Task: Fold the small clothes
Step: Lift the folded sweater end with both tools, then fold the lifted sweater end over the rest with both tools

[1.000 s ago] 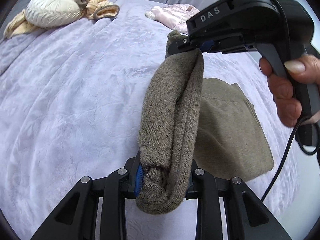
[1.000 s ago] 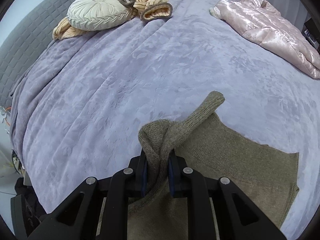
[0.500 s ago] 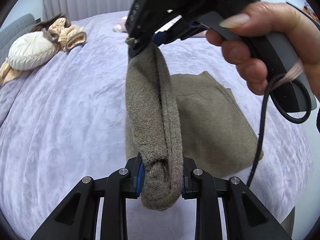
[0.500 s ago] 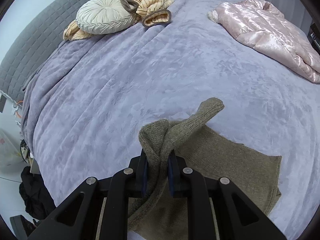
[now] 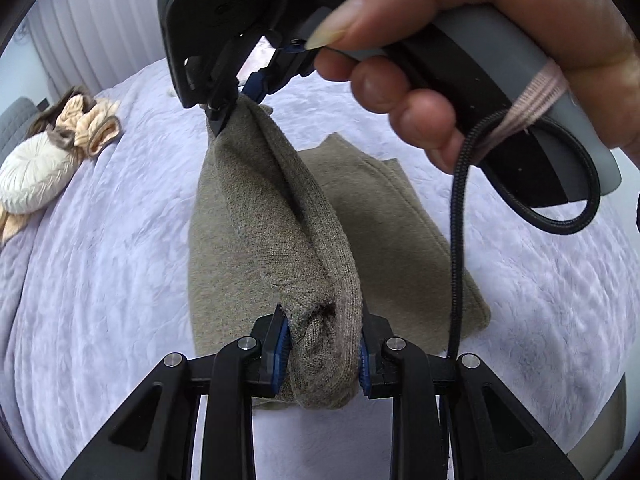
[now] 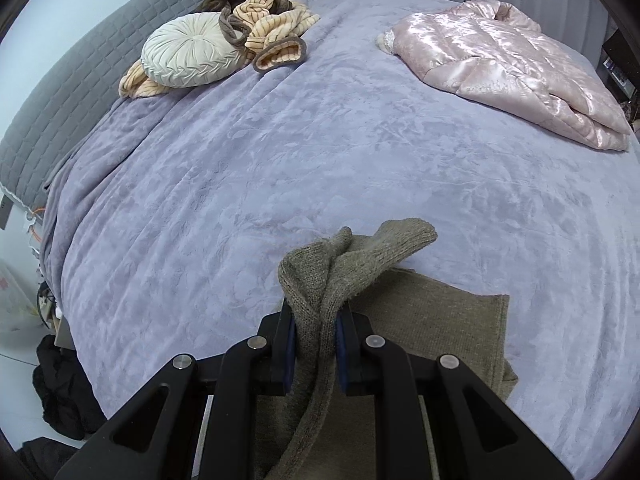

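Note:
An olive-brown knit garment (image 5: 384,224) lies partly folded on the lilac bedspread (image 5: 100,280). One edge of it is lifted into a taut fold (image 5: 280,220) strung between both grippers. My left gripper (image 5: 322,354) is shut on the near end of that fold. At the top of the left wrist view my right gripper (image 5: 236,104), held in a person's hand (image 5: 420,60), is shut on the far end. In the right wrist view that right gripper (image 6: 316,338) pinches bunched knit (image 6: 340,264), with the flat part of the garment (image 6: 440,320) below.
A pink shiny quilted jacket (image 6: 504,68) lies at the bed's far right. A cream round cushion (image 6: 192,56) and striped peach clothes (image 6: 272,28) sit at the far left by the grey headboard (image 6: 60,100). Dark clothing (image 6: 60,396) lies on the floor at left.
Both grippers carried the lifted fold sideways across the flat part of the garment and slightly up. The right gripper and hand now loom much closer and higher in the left wrist view.

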Available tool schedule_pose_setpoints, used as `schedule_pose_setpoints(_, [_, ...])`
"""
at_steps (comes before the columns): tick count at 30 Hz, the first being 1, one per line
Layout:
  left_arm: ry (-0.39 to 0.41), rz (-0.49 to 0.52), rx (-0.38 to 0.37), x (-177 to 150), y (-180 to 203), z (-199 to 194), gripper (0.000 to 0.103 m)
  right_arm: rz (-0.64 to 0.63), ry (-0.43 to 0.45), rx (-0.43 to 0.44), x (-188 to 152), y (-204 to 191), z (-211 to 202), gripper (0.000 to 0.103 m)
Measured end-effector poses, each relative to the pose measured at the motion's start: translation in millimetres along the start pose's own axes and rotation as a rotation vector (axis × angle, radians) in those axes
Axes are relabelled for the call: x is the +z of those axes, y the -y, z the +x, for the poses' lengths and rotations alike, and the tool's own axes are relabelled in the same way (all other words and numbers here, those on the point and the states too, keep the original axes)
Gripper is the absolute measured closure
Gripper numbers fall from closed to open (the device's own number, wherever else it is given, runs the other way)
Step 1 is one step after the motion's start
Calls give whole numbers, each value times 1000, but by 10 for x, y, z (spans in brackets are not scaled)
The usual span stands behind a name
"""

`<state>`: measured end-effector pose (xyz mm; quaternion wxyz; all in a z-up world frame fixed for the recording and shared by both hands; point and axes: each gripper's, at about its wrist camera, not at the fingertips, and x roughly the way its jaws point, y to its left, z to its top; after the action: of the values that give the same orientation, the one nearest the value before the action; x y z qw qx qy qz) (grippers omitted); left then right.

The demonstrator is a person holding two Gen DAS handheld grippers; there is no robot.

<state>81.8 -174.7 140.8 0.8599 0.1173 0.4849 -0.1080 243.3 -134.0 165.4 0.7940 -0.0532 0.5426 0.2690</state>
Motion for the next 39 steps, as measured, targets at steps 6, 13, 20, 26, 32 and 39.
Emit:
schedule_pose_setpoints(6, [-20,65,28,58,327,127,75,36,3,-5,-161,381,-26,86])
schedule_pose_setpoints(13, [-40,98,52,108,502,219,75,55,33,12,-300,601,-82,86])
schedule_pose_setpoints(20, [-51,154,100,114,727,330,75,67,60,19,-431,746,-128,86])
schedule_pose_setpoints(26, [-67,188,141,94,943,460,75,106,81,38,-597,972,-133,86])
schedule_pose_setpoints(32, [-80,227,157,111,1151,591,75,143,84,50,-733,1183,-84,86])
schedule_pose_setpoints(39, [-102,240,174,135,1214,731,75,219,62,64,-877,1466,137,86])
